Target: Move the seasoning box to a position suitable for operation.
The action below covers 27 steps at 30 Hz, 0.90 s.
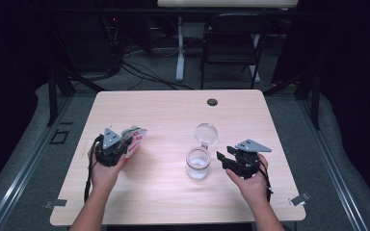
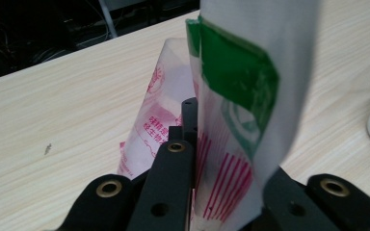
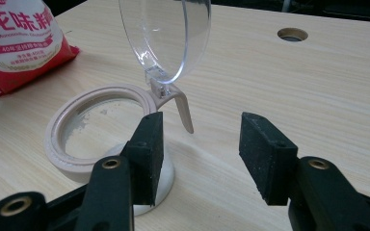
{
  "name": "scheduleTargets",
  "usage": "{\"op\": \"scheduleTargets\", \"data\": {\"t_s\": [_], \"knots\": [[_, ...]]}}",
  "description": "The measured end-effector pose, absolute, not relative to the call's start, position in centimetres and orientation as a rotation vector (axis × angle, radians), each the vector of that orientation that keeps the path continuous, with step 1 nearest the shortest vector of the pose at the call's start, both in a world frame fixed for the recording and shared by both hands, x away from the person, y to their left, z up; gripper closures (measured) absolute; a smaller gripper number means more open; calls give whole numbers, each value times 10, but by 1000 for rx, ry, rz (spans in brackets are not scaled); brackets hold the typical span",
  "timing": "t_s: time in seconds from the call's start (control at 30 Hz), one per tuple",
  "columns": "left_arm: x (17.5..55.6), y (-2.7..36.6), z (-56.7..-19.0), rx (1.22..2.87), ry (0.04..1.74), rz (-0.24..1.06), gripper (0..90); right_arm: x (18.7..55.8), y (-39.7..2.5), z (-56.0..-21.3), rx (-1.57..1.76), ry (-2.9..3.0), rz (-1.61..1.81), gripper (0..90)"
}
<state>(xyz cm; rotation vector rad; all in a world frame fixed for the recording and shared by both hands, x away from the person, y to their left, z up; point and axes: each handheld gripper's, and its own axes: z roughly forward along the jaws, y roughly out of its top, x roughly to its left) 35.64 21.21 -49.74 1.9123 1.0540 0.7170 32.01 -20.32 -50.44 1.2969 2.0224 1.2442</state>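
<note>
Seasoning packet (image 1: 134, 139) is sitting at the left of the bench (image 1: 173, 202), held up off the surface by the left gripper (image 1: 118, 144) — jaws clamped together on its lower part, white film with red print and a green strip near the top showing in the left gripper view (image 2: 231, 120). It's looking soft and light, a crinkly plastic pouch that's going to flop and slip if pinched on loose film; the flat sealed edge is the safer place to hold, which seems to be roughly where it's gripped now. Contents likely shifting as it tilts.

Jar (image 1: 197, 163) is standing right of centre, well apart from the packet, clear lid (image 1: 205, 133) hinged open and standing upright behind the mouth. In the right gripper view the rim (image 3: 58, 144) is looking pale and rigid, the lid thin and probably brittle — best left alone.

Right gripper (image 1: 229, 156) is hovering just beside the jar, jaws apart, holding nothing.
</note>
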Motion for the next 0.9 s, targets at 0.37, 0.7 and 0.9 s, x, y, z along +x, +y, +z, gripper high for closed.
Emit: {"op": "scheduleTargets", "data": {"t_s": [0.37,0.7,0.9], "knots": [[378,237,-470,1900,1100,727,900,320,-203,-505,1295,2026,1242,513],[386,237,-447,1914,1065,734,900,320,-205,-504,1301,2014,1255,513],[382,229,-436,1928,1007,694,900,320,-204,-504,1294,2020,1245,513]]}}
